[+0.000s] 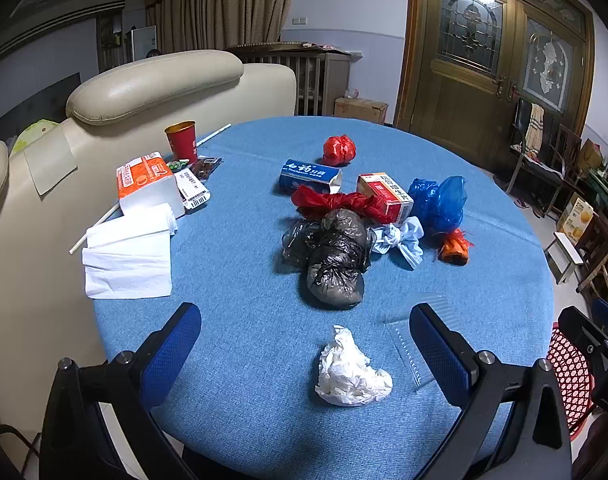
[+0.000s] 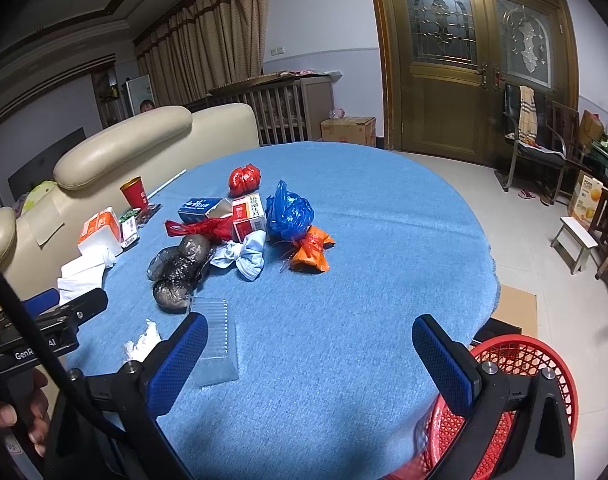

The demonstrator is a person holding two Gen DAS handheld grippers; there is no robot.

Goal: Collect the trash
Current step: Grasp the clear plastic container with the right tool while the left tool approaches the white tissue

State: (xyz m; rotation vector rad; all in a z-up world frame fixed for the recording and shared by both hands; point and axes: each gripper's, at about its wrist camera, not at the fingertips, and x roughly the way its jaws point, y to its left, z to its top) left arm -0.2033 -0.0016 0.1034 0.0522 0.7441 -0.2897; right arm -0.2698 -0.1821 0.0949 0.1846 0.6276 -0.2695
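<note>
A crumpled white tissue (image 1: pixel 351 372) lies on the blue tablecloth (image 1: pixel 240 240), between the fingers of my open left gripper (image 1: pixel 304 344) and a little below the tips. Beyond it sits a heap of trash: a dark plastic bag (image 1: pixel 338 256), a red bag (image 1: pixel 336 202), a blue bag (image 1: pixel 438 202), an orange bag (image 1: pixel 455 249), a knotted red bag (image 1: pixel 339 150) and two small cartons. My right gripper (image 2: pixel 310 352) hangs open over bare cloth (image 2: pixel 364 280), with a clear plastic wrapper (image 2: pixel 218 344) by its left finger. A red mesh basket (image 2: pixel 504 396) stands below the table's right edge.
At the table's left are a tissue pack (image 1: pixel 148 182), loose white paper (image 1: pixel 128 256), a red cup (image 1: pixel 182 140) and a straw. A cream sofa (image 1: pixel 144 88) borders the table on the left. Chairs, a stool and boxes stand by the wooden door at right.
</note>
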